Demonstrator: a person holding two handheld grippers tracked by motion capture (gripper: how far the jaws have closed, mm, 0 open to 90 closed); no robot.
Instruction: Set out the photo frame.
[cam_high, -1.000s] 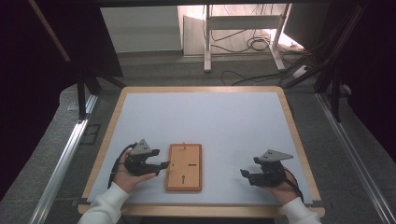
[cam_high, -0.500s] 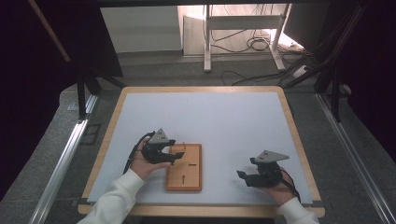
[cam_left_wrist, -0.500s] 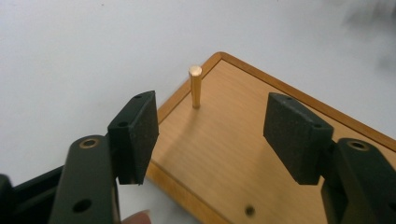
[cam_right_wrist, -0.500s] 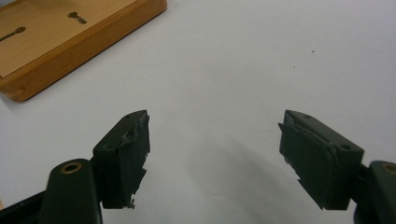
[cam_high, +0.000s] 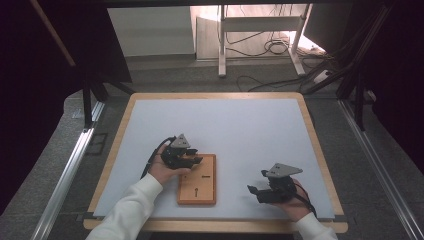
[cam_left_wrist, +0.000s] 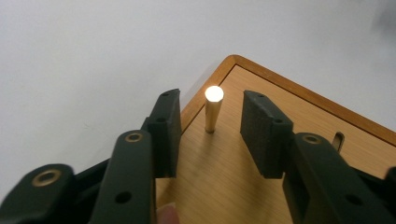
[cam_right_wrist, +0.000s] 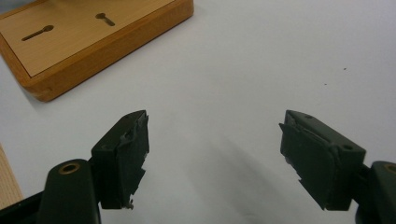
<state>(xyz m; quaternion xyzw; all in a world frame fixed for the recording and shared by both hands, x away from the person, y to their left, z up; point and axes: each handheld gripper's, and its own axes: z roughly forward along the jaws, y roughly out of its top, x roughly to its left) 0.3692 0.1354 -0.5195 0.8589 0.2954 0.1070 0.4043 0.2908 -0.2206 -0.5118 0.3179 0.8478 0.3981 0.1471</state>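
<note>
left gripper (cam_left_wrist: 210, 121) straddles the short brass peg (cam_left_wrist: 213, 109) on the flat wooden keyhole-slotted block (cam_high: 197, 180), jaws apart, likely to grasp it; right gripper (cam_right_wrist: 212, 154) gapes idle.

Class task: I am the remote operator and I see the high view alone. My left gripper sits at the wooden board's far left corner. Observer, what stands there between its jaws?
Observer: A small brass peg stands upright in the wooden board, between the open jaws of the left gripper, which are not touching it.
Operator: Are there other features on the board?
Observer: The right gripper view shows two keyhole-shaped slots cut in its top.
Operator: Is my right gripper holding anything?
Observer: No, its jaws are wide open over bare white table.
</note>
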